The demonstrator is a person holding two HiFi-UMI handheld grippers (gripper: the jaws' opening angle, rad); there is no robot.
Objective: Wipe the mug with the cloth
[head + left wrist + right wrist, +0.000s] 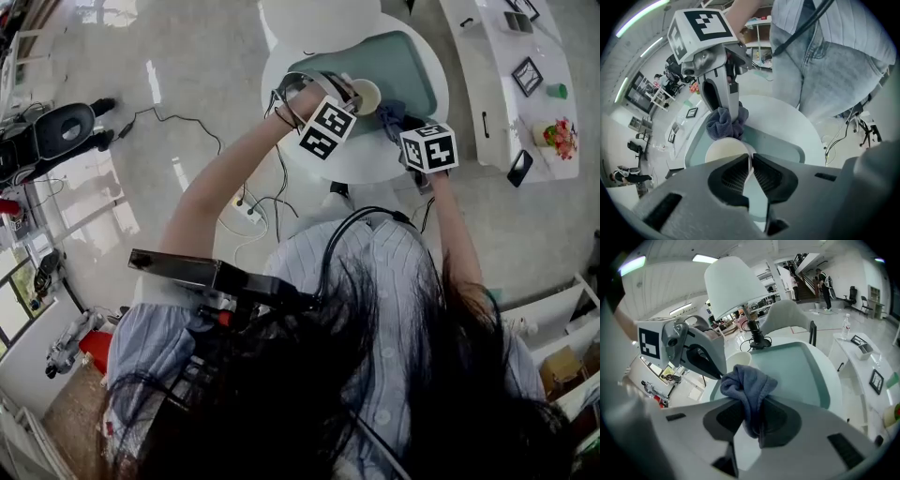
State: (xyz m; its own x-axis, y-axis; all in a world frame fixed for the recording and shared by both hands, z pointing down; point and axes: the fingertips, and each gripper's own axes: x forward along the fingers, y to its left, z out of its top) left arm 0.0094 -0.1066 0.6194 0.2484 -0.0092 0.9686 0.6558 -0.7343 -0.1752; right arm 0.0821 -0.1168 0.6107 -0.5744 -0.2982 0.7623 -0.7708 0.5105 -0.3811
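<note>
On the teal tray at the tabletop's 12 o'clock, the left tool pinches the rim of the cream ceramic mug. The right tool clamps the bunched grey-blue cloth. Hard wiping could twist the mug loose.

A round white table carries a teal tray at upper centre. Below it, a white power strip lies on the floor. At upper right, a framed picture rests on a white counter.

A person wears a pale striped shirt and light jeans. The grey left gripper and right gripper carry black-and-white marker cubes, and a black cable apparently trails down the back.
</note>
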